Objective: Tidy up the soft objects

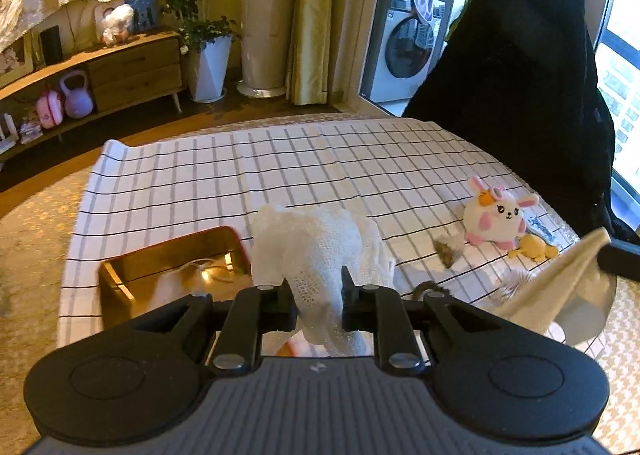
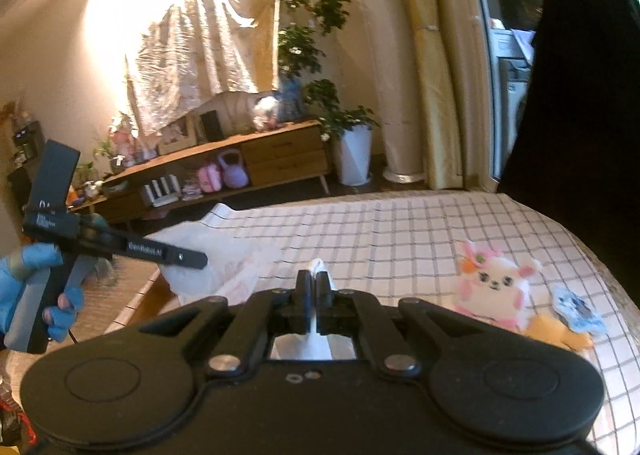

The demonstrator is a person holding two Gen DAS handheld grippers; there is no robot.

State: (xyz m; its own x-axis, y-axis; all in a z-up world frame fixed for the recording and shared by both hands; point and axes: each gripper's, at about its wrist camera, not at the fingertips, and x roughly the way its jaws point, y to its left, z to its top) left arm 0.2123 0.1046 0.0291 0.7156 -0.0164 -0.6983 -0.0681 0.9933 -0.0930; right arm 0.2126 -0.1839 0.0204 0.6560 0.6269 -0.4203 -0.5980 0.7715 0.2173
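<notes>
Left gripper (image 1: 316, 295) clamps your white gauze cloth (image 1: 320, 251) narrowly; its trailing folds may snag the wooden tray (image 1: 132, 267) below.

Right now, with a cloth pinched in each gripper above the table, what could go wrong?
The white gauze cloth in the left gripper droops beside the wooden tray and might snag its rim. The right gripper pinches only an edge of the cream cloth, which could slip. Either trailing cloth may brush the bunny plush.
</notes>
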